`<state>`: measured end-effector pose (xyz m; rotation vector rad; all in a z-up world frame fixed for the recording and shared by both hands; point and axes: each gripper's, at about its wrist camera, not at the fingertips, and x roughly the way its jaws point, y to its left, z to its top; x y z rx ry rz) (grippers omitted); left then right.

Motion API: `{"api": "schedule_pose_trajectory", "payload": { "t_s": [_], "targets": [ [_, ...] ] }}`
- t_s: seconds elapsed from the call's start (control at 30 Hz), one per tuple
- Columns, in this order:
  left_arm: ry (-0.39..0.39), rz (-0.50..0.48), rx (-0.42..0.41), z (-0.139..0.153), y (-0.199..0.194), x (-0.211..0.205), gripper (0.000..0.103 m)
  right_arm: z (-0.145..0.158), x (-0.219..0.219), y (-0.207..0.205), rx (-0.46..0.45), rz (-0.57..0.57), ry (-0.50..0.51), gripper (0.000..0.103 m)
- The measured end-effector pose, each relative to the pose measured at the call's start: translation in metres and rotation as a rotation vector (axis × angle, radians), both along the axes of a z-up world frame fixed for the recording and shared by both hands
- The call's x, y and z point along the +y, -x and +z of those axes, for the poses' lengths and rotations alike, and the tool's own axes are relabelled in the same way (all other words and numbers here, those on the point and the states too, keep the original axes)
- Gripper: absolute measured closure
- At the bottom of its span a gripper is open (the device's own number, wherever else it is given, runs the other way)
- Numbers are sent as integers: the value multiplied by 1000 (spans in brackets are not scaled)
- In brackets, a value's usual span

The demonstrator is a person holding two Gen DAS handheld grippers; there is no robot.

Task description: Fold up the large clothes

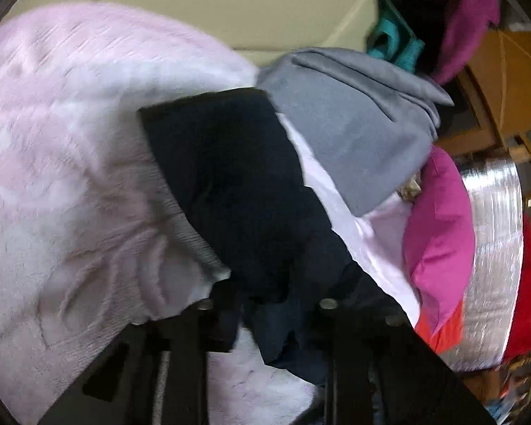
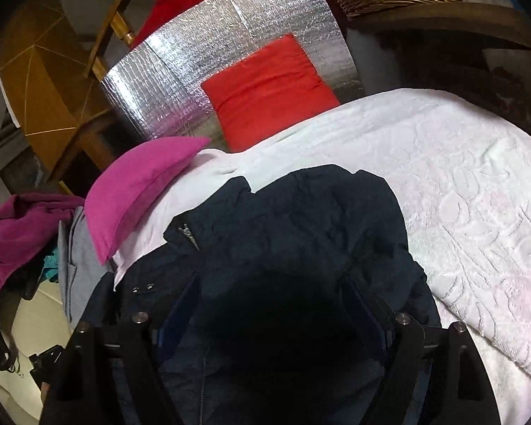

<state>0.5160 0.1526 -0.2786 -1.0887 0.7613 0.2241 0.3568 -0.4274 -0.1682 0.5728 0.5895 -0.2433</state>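
The dark navy jacket (image 2: 286, 233) lies bunched on a white textured bedspread (image 2: 478, 212), its zip showing near the left edge. The left tongs (image 1: 265, 304) are pinched on a fold of the jacket. The right tongs (image 2: 272, 322) stand wide, jacket fabric between the fingers; whether they press it I cannot tell. A pink pillow (image 2: 138, 191), a red cushion (image 2: 269, 95) and a grey garment (image 1: 350, 134) lie nearby.
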Motion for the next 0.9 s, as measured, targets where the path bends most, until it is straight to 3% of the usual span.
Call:
{"api": "schedule_pose_trajectory", "payload": {
  "t_s": [0.17,0.3,0.5,0.73,0.9],
  "targets": [
    [-199,-106,-100,56,-5,-38,91,2,-13,6,-11,-34,-16,19],
    [-333,-240,-243,111,7,-90,92,4,-28,13,-24,-67,-50,19],
    [-437,-479,-439,165,43,-185,93,9,-48,30,-39,-111,-61,19],
    [-514,-784,-492,160,70,-298,94,14,-76,51,-59,-162,-81,19],
    [-528,-991,-398,122,73,-358,93,11,-93,58,-65,-191,-107,19]
  ]
}}
